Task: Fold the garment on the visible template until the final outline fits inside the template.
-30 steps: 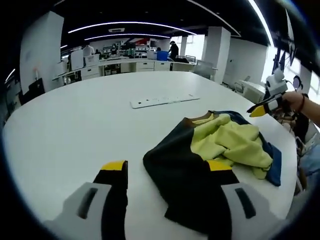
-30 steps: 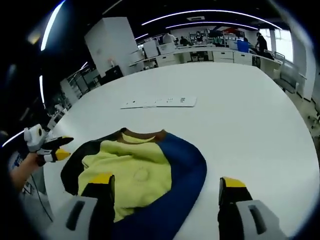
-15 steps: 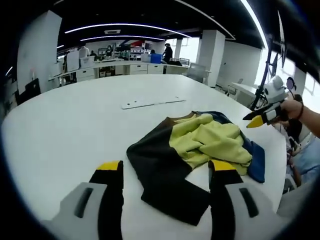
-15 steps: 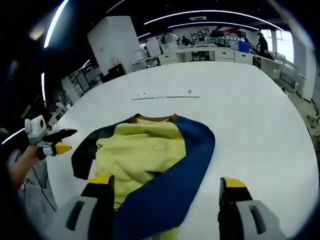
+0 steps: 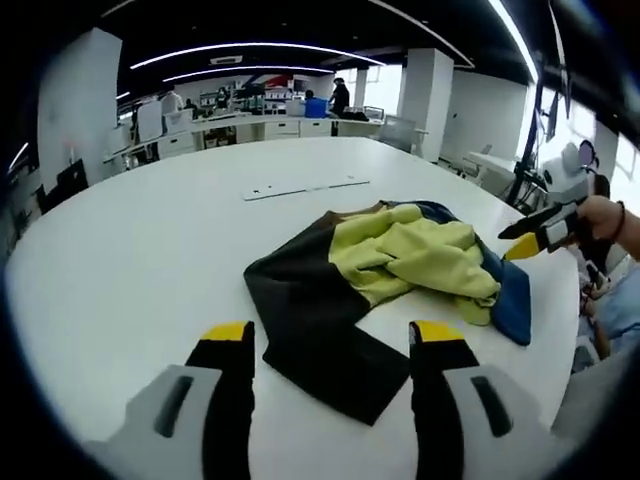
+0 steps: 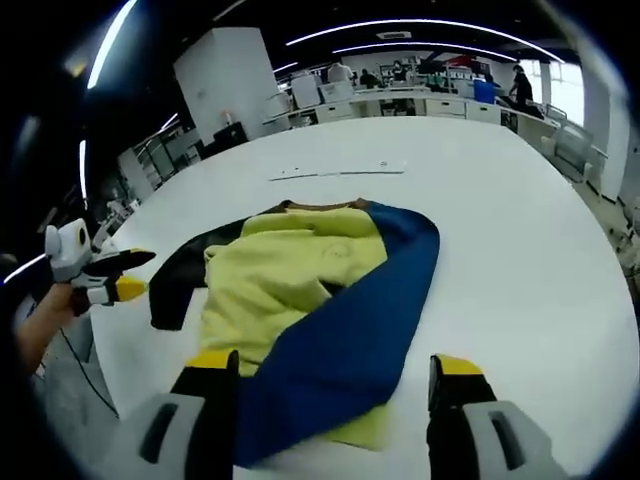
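The garment (image 5: 380, 290) lies crumpled on the white bench (image 5: 130, 250), a heap of black, yellow and blue panels with a brown collar at its far end. In the left gripper view the black panel reaches nearest, its corner lying between the two jaws of the left gripper (image 5: 330, 345), which stand spread apart with nothing held. Yellow cloth is bunched on top in the middle, and the blue edge trails off toward the bench rim on the right.

In the right gripper view the garment (image 6: 310, 290) runs lengthwise away from the right gripper (image 6: 325, 375), whose jaws are likewise released and wide (the blue band lies between them, not gripped). The black panel spreads to the left, close to the bench (image 6: 520, 240) edge there.

Beyond the collar, well apart from the cloth, a thin white strip (image 5: 305, 187) lies flat on the bench.

Wide bare bench opens to the left and far side in the left gripper view, and to the right in the right gripper view; the near rim leaves little room beside the cloth.
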The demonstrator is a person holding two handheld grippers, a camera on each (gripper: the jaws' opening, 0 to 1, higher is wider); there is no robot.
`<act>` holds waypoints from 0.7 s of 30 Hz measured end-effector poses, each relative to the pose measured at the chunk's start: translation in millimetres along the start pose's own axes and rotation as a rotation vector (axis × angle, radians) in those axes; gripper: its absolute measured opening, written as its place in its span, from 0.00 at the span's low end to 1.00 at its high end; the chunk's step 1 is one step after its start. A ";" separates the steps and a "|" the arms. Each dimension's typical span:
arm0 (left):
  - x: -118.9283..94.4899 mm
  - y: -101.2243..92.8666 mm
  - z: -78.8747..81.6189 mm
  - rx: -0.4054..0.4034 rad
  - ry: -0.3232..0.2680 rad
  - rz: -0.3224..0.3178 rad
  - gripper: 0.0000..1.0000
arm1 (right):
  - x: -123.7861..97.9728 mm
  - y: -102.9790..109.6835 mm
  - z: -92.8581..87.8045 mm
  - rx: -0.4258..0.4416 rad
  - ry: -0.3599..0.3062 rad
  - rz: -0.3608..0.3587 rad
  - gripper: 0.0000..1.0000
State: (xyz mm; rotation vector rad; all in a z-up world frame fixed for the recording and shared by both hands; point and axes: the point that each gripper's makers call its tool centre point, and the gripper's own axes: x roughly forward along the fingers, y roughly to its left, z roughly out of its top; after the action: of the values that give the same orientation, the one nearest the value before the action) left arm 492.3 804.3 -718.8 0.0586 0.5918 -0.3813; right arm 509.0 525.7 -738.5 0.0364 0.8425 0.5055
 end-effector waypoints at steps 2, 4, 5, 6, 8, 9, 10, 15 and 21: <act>-2.6 -1.0 -3.2 0.005 -0.010 0.020 0.50 | -0.5 1.6 -3.2 0.009 -0.005 -0.007 0.74; -2.9 -3.4 -6.3 -0.005 -0.016 0.019 0.48 | -1.2 4.7 -7.5 0.013 -0.011 -0.013 0.71; -2.7 -4.1 -7.6 -0.011 -0.017 0.019 0.47 | -1.6 5.9 -9.4 0.015 -0.013 -0.017 0.70; -2.2 -4.8 -10.0 -0.014 -0.017 0.025 0.47 | -1.8 7.0 -11.2 0.015 -0.015 -0.021 0.68; -2.0 -5.8 -16.3 -0.011 0.000 0.037 0.46 | -1.6 7.9 -16.6 0.021 -0.012 -0.033 0.65; -1.9 -6.3 -18.2 -0.010 0.004 0.039 0.45 | -2.4 8.4 -19.7 0.031 -0.009 -0.042 0.64; -1.8 -7.3 -20.1 -0.008 0.006 0.039 0.44 | -3.3 8.7 -20.5 0.040 -0.018 -0.050 0.61; 1.9 -10.8 -38.5 0.011 0.039 0.046 0.36 | -7.4 12.7 -29.5 0.091 -0.042 -0.087 0.43; 3.2 -12.3 -45.7 -0.001 0.046 0.052 0.30 | -8.8 18.0 -38.5 0.134 -0.052 -0.113 0.35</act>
State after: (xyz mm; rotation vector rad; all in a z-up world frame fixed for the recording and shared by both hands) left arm 465.8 799.3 -757.8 0.0821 0.6345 -0.3301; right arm 468.9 531.3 -754.2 0.1237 0.8213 0.3399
